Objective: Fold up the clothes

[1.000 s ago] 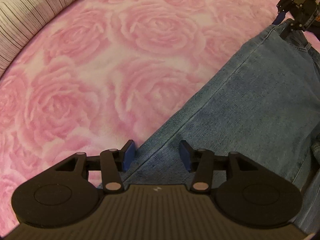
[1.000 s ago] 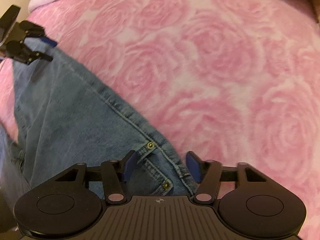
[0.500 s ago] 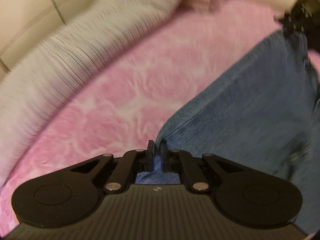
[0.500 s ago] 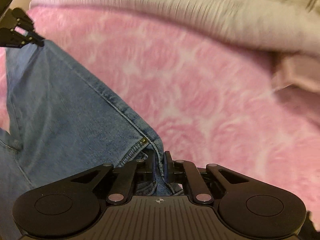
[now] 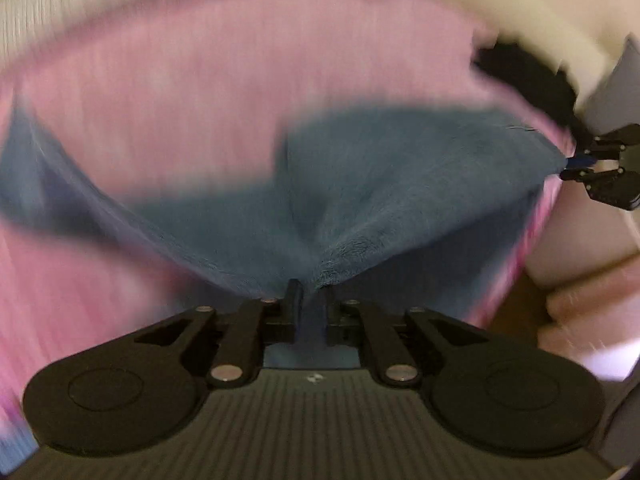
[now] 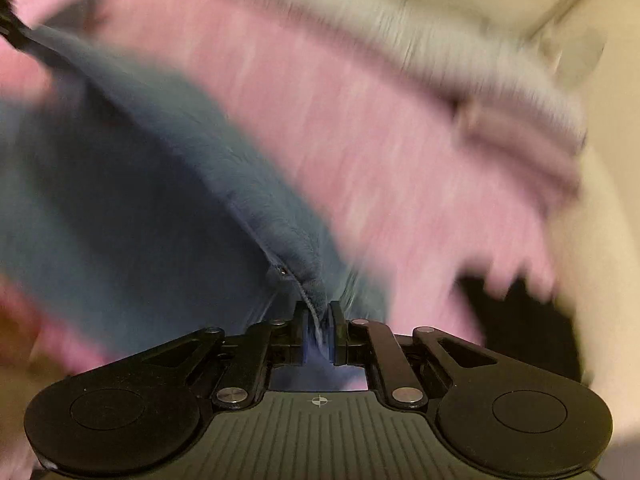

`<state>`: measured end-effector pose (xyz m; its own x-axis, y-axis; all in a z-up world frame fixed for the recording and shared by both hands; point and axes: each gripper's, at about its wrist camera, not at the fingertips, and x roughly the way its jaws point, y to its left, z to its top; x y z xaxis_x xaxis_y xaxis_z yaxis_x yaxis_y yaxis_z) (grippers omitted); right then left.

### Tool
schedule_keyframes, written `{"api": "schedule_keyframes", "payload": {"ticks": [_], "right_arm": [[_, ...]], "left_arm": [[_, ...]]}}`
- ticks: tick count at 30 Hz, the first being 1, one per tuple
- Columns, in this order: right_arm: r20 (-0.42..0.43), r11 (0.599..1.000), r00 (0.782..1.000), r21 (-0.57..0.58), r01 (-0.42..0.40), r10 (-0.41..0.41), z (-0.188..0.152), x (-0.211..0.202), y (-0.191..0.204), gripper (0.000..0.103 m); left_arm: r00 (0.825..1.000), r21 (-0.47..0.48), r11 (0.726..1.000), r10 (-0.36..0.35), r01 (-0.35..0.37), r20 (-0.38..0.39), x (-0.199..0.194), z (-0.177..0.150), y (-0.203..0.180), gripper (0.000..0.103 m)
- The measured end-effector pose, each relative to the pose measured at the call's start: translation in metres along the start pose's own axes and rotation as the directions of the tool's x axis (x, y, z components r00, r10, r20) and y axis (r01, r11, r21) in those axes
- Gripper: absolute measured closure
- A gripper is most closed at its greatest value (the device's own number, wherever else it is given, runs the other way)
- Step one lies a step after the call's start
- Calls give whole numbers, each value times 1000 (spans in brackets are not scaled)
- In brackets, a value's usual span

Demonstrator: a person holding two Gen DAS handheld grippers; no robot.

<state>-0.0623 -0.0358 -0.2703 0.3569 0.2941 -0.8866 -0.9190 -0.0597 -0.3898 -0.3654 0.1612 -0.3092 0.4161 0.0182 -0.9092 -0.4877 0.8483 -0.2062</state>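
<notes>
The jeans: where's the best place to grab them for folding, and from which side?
Probably by the top edge, one corner each, coming from above. The left gripper and the right gripper each pinch a corner of the jeans, so the cloth hangs spread between them over the pink blanket.

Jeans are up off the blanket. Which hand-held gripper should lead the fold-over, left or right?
Neither clearly; slight edge to the right. Both are shut on the jeans with denim stretched between. The right hand-held gripper pinches the riveted seam, a firmer hold; the left hand-held gripper pinches a plain edge. Heavy blur, so tentative.
</notes>
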Motion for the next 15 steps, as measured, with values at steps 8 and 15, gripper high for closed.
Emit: {"api": "schedule_keyframes", "payload": {"ticks": [8,15], "right_arm": [[-78,767,980,635,-91,181,-43,15,-6,62],[330,-184,940,933,-310,86,-111,37,-65,61]], "left_arm": [[998,-272,960,-58,61,19,-7,-27,34,75],[988,-682,728,43,72,150,-7,-31,105,70]]}}
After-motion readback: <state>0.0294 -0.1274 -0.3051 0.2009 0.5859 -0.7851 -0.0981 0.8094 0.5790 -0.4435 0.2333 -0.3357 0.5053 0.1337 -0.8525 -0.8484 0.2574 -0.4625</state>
